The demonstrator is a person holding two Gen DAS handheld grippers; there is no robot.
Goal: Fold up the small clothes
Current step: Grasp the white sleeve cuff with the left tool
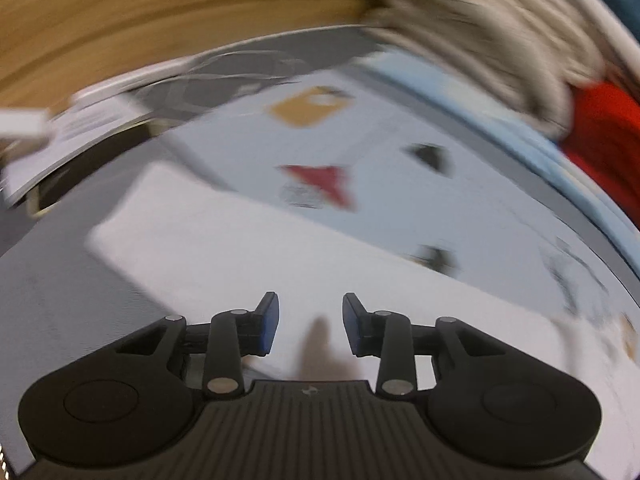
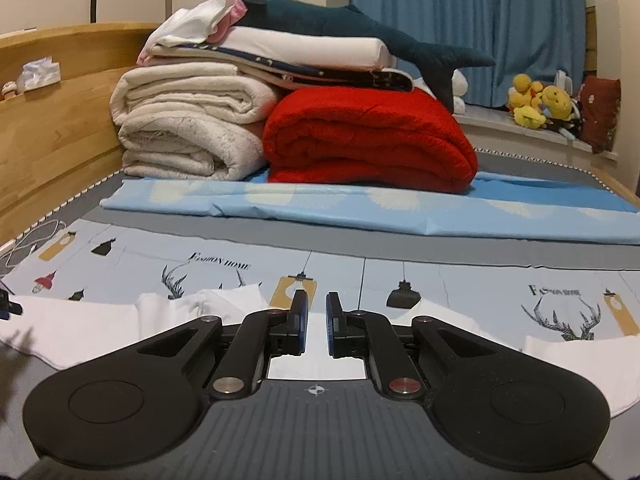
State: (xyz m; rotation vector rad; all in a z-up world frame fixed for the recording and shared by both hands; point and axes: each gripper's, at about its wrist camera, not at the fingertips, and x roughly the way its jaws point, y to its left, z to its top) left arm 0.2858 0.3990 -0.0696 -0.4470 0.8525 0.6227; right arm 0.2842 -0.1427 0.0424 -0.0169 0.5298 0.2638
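A white garment lies flat on the printed light-blue sheet, spread from left to right under my right gripper. The right gripper's blue pads stand a narrow gap apart with nothing between them, low over the garment's middle. In the blurred left wrist view the same white garment fills the lower half. My left gripper is open and empty, hovering just above the cloth. The left gripper's tip shows at the far left edge of the right wrist view.
Folded cream blankets and a red blanket are stacked at the back on a blue sheet, with pillows and a plush shark on top. A wooden bed frame runs along the left. A white cable lies at the left.
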